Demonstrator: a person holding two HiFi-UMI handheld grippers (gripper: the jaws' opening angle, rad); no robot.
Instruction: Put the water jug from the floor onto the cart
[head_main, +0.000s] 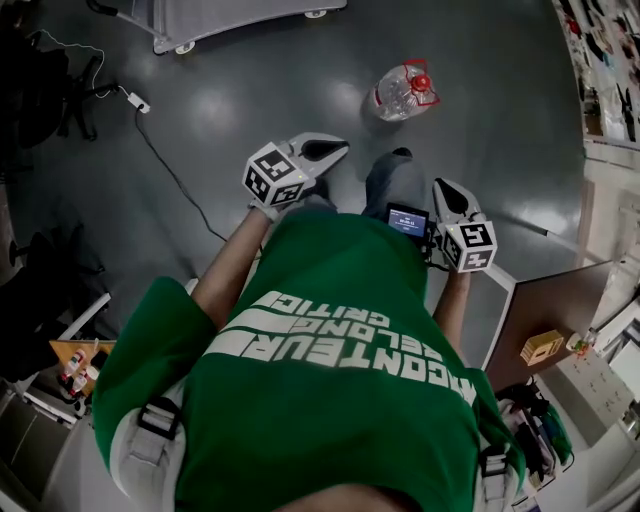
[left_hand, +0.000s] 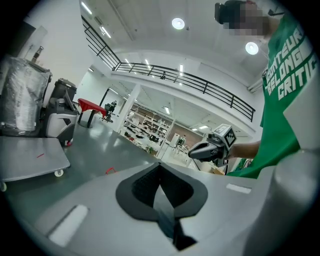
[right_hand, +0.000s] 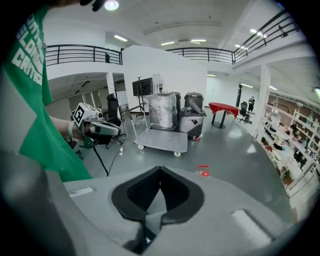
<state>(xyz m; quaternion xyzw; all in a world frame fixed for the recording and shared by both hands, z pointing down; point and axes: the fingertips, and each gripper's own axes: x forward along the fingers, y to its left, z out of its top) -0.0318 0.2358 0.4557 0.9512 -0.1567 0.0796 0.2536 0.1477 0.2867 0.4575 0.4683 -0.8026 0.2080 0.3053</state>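
Observation:
The water jug (head_main: 405, 90) is clear plastic with a red cap and handle, and it lies on the grey floor ahead of me. My left gripper (head_main: 338, 149) hovers short of it and to its left, shut with nothing in it. My right gripper (head_main: 446, 186) is below the jug, also shut and empty. The flat grey cart (head_main: 230, 15) stands at the far left, apart from the jug. From the right gripper view, the cart (right_hand: 162, 140) is straight ahead, and only the jug's red handle (right_hand: 202, 171) peeks over my closed jaws. The left gripper view catches the cart (left_hand: 30, 160) and the right gripper (left_hand: 212, 148).
A black cable with a white power strip (head_main: 135, 100) runs across the floor on the left. A brown desk (head_main: 545, 320) stands at the right. Behind the cart are a wrapped load (right_hand: 162, 110) and a grey machine (right_hand: 192, 120). A red table (right_hand: 222, 107) stands farther back.

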